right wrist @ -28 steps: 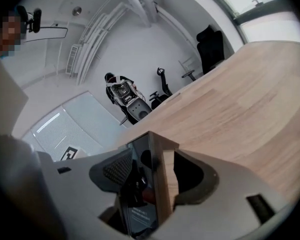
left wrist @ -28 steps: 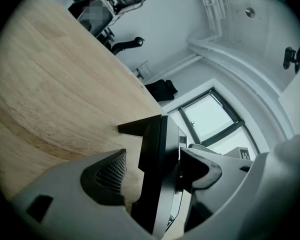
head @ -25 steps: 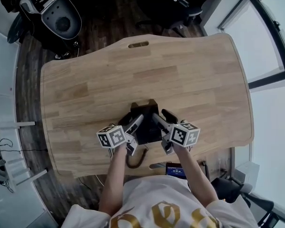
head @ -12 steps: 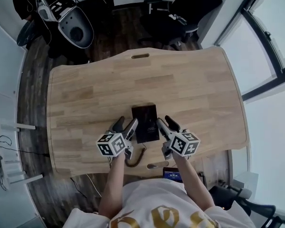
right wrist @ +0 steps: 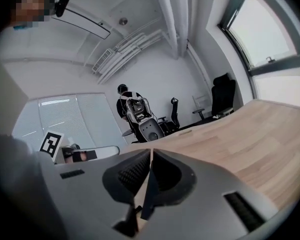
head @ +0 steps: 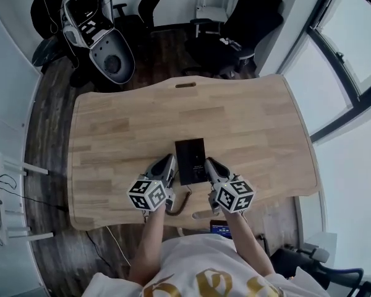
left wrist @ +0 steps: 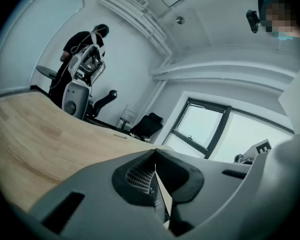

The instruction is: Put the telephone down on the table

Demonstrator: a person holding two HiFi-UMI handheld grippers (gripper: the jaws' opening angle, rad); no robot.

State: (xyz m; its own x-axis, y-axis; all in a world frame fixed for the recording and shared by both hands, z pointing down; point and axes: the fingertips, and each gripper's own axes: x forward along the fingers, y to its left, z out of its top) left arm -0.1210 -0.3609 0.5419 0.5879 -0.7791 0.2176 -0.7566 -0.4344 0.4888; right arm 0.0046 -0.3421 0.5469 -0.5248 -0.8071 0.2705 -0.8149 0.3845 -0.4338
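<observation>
Left tongs [head: 167,164] are clenched on nothing, having just snapped shut, and hang just left of the phone [head: 191,161]. It lies flat on the counter [head: 123,135], toward the near edge, with its cord [head: 184,201] trailing toward the person. Right tongs [head: 211,167], just right of the phone, have likewise just closed empty. The set-down looks done. A clean finish probably means drawing both tongs away clear of the phone's sides and off the cord, so nothing drags.
</observation>
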